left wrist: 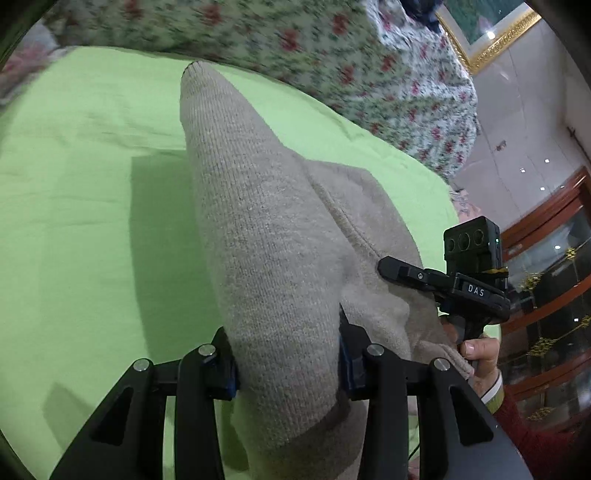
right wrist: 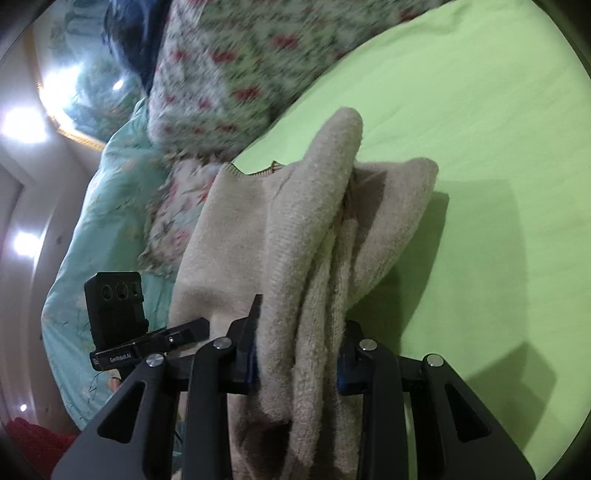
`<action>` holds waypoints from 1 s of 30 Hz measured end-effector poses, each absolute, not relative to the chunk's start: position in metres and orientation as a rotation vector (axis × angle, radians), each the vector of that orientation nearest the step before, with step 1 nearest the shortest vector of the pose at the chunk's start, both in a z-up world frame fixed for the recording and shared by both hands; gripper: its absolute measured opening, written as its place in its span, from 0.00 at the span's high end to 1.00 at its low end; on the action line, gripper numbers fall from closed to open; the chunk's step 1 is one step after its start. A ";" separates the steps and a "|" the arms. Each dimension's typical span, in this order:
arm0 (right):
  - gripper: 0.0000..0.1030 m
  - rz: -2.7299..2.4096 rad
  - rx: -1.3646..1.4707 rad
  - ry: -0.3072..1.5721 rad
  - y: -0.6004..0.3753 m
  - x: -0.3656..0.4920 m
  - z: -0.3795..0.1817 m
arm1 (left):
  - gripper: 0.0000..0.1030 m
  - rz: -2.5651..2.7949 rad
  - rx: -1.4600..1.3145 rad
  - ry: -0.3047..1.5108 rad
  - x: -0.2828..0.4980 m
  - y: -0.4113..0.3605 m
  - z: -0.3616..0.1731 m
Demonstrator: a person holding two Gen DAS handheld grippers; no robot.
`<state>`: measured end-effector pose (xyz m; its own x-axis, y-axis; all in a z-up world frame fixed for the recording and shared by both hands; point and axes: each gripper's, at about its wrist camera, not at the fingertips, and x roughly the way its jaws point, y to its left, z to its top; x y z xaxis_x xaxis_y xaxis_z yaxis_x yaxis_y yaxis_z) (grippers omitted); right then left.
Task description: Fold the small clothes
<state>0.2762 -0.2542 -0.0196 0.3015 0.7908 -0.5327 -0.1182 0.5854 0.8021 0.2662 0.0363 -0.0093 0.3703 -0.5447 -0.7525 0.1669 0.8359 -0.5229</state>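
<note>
A beige knitted sweater [left wrist: 266, 229] hangs lifted above a green sheet [left wrist: 81, 192]. My left gripper [left wrist: 288, 354] is shut on a thick fold of it, which drapes forward between the jaws. My right gripper [right wrist: 299, 354] is shut on another bunched part of the sweater [right wrist: 314, 236], with folds standing up ahead of the jaws. The right gripper also shows in the left wrist view [left wrist: 391, 267] at the sweater's right edge, held by a hand. The left gripper shows in the right wrist view [right wrist: 195, 328] at the sweater's left edge.
A floral quilt [left wrist: 332, 55] lies heaped along the far side of the green sheet. A teal blanket [right wrist: 107, 206] lies beyond the sweater on the left. A wooden glass cabinet [left wrist: 546, 295] and a gold-framed picture [left wrist: 491, 33] stand off the bed.
</note>
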 end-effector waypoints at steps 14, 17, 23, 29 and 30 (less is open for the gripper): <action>0.50 0.568 0.625 1.196 -0.211 0.267 -0.045 | 0.17 -0.197 -0.370 1.089 0.229 0.090 -0.045; 0.48 0.491 0.530 1.139 -0.218 0.268 -0.017 | 0.17 -0.142 -0.339 1.037 0.221 0.095 -0.031; 0.51 0.457 0.475 1.050 -0.216 0.302 0.004 | 0.17 -0.078 -0.353 1.001 0.223 0.106 -0.018; 0.92 0.447 0.496 0.996 -0.201 0.319 0.007 | 0.18 -0.057 -0.332 1.017 0.229 0.107 -0.018; 0.92 0.467 0.528 0.942 -0.208 0.313 0.016 | 0.18 -0.056 -0.320 1.017 0.236 0.100 -0.019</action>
<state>0.3132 -0.2079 0.0165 0.5081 0.5879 -0.6295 -0.1454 0.7789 0.6100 0.2356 0.0998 -0.0189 0.5291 -0.1936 -0.8262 -0.1023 0.9520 -0.2886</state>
